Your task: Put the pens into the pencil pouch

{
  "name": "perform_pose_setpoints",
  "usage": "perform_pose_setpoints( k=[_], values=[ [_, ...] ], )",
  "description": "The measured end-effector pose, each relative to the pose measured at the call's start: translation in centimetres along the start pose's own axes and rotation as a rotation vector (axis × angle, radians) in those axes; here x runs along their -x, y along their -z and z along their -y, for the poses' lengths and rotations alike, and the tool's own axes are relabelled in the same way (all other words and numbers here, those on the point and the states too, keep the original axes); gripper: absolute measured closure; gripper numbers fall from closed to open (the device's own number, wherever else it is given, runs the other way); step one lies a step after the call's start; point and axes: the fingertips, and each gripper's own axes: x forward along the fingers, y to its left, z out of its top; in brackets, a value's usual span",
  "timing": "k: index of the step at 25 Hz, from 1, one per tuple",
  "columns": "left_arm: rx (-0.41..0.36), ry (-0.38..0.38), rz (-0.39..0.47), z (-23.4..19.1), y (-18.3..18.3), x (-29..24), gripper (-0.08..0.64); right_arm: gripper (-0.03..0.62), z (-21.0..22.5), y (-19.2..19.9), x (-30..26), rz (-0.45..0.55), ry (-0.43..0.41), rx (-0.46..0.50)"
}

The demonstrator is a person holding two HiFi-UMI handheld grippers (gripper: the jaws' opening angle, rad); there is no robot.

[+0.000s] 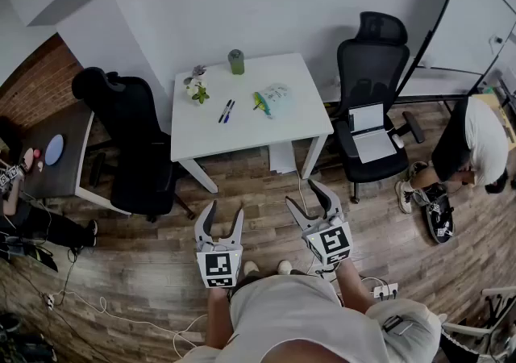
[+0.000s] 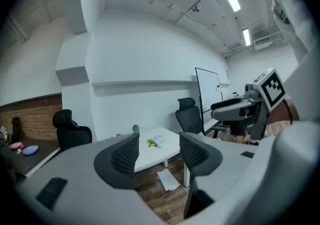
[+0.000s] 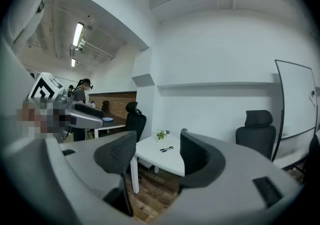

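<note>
Two pens (image 1: 226,110) lie side by side near the middle of a white table (image 1: 242,131); the right gripper view also shows the pens (image 3: 167,149). A clear pencil pouch (image 1: 275,99) with green items in it lies to their right, and the pouch (image 2: 153,142) is small in the left gripper view. My left gripper (image 1: 219,218) and right gripper (image 1: 314,194) are both held over the wooden floor, well short of the table. Each stands open with nothing between its jaws.
A green cup (image 1: 235,61) and a small potted plant (image 1: 197,89) stand at the table's far side. Black office chairs flank the table at left (image 1: 129,139) and right (image 1: 371,103). A person (image 1: 472,148) crouches at right. A whiteboard (image 1: 468,27) stands behind.
</note>
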Motion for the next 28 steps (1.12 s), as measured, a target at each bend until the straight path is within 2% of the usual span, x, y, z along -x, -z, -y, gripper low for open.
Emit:
perform_pose_setpoints(
  k=[5, 11, 19, 28],
  values=[
    [0.004, -0.020, -0.005, 2.0, 0.0, -0.1, 0.316, 0.318, 1.6, 0.8, 0.7, 0.003, -0.002, -0.025],
    [0.002, -0.043, -0.003, 1.9, -0.1, -1.2, 0.321, 0.310, 2.2, 1.1, -0.3, 0.006, -0.019, -0.029],
    [0.004, -0.049, 0.022, -0.4, -0.7, -4.7, 0.324, 0.310, 3.6, 0.6, -3.8, 0.006, -0.009, 0.002],
    [0.001, -0.022, 0.039, -4.9, -1.2, -9.8, 0.324, 0.310, 4.9, -0.1, -10.1, -0.007, 0.018, 0.022]
  ],
)
